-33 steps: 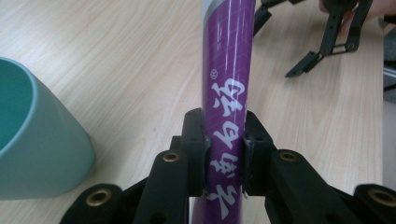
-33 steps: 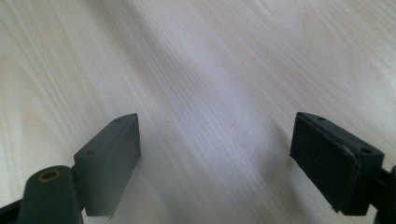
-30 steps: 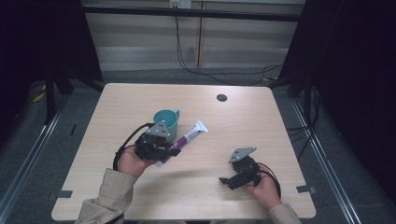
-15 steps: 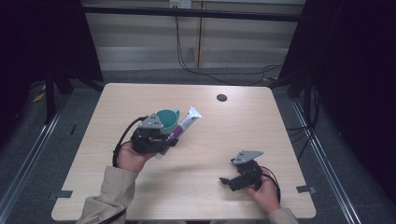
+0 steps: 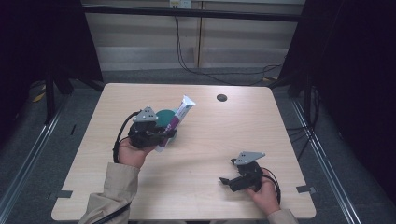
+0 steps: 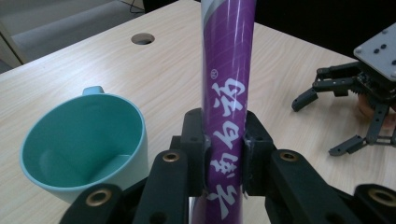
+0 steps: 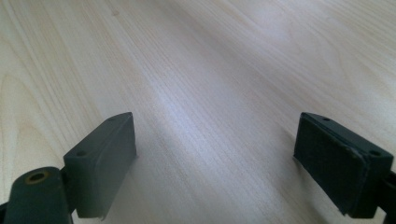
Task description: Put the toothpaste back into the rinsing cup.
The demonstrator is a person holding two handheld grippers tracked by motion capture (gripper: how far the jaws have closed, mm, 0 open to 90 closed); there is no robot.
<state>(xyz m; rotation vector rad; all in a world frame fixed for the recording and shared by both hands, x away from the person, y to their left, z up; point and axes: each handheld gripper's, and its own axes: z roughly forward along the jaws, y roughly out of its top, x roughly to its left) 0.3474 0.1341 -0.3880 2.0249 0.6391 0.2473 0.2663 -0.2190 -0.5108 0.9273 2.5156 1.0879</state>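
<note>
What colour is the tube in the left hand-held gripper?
The tube is purple with white characters and a white end, clearest in the left gripper view.

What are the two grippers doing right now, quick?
Left gripper: shut on the purple tube, beside the teal cup.
Right gripper: open, holding nothing, over the table.

Beige sleeves (image 5: 113,186), black grippers, seemingly brass-ringed screws.

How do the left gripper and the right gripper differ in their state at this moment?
The left gripper is shut on the purple tube; the right gripper is open and holds nothing. The left is raised beside the teal cup; the right sits low over the table. Both have black jaws.
</note>
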